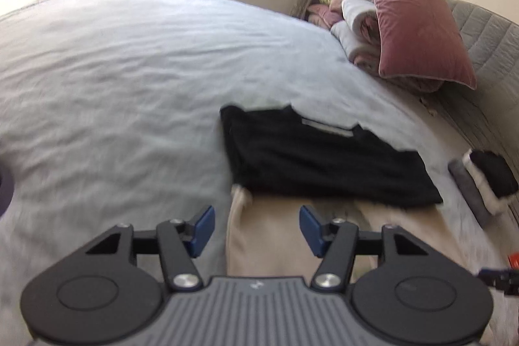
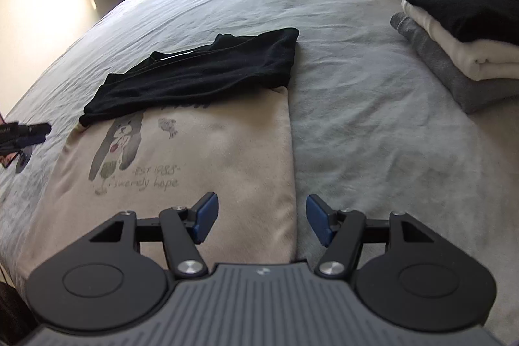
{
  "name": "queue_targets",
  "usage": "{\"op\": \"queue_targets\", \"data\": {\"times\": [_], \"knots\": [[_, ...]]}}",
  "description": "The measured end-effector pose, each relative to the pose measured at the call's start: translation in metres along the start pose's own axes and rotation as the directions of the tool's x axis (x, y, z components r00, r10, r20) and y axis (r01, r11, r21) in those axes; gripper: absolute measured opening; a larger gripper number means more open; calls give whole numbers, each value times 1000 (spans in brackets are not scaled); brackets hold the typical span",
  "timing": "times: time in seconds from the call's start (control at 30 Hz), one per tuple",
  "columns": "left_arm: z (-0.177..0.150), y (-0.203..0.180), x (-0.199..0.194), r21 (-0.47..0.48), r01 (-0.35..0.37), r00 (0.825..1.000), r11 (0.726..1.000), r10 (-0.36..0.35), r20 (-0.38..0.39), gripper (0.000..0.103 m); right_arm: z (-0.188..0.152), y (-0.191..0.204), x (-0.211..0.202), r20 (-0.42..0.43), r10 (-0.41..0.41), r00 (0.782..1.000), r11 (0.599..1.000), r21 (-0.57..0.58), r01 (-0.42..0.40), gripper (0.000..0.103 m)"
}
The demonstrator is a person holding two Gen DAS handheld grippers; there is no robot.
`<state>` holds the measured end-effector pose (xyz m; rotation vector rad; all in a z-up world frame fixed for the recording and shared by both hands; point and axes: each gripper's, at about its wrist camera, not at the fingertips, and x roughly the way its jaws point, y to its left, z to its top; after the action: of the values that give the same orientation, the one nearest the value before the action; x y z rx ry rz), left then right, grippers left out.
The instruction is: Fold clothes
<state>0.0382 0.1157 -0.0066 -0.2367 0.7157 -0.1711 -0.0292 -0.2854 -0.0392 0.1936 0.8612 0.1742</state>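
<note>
Blue-padded, your left gripper [image 1: 257, 231] and right gripper [image 2: 262, 221] both hover with jaws spread wide and hold nothing, each just above the near end of the beige printed shirt [image 2: 194, 164] lying flat on the pale blue bedsheet [image 2: 356, 132]. A folded black garment [image 2: 207, 70] covers the shirt's far end and hides the top of its print. To your right, the stack of folded clothes [image 2: 460, 34] is cut off by the frame edge. Farther back, a pink pillow [image 1: 418, 28] leans on bedding.
</note>
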Motion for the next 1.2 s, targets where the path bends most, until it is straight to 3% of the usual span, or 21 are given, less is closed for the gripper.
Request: {"op": "queue_targets", "data": {"times": [0.23, 0.37, 0.57, 0.67, 0.9, 1.0, 1.2], "knots": [[29, 3, 72, -32, -103, 994, 994, 104, 19, 35, 19, -1, 29, -17, -31, 999, 999, 23, 31, 64], [30, 1, 99, -10, -159, 987, 987, 159, 6, 17, 28, -5, 38, -17, -43, 999, 999, 24, 43, 64], [24, -9, 100, 82, -213, 977, 974, 210, 47, 18, 33, -9, 43, -18, -62, 998, 998, 2, 63, 64], [28, -12, 86, 70, -183, 983, 981, 181, 43, 19, 34, -11, 42, -21, -61, 998, 998, -1, 61, 64], [15, -16, 56, 57, -113, 994, 992, 114, -4, 20, 33, -12, 32, -8, -62, 998, 998, 12, 63, 64], [-2, -16, 62, 92, -175, 983, 980, 180, -42, 21, 30, -11, 26, -3, -60, 998, 998, 18, 60, 64], [-17, -15, 51, 69, -181, 978, 981, 187, -95, 27, 18, -11, 14, -10, -52, 999, 998, 16, 53, 64]]}}
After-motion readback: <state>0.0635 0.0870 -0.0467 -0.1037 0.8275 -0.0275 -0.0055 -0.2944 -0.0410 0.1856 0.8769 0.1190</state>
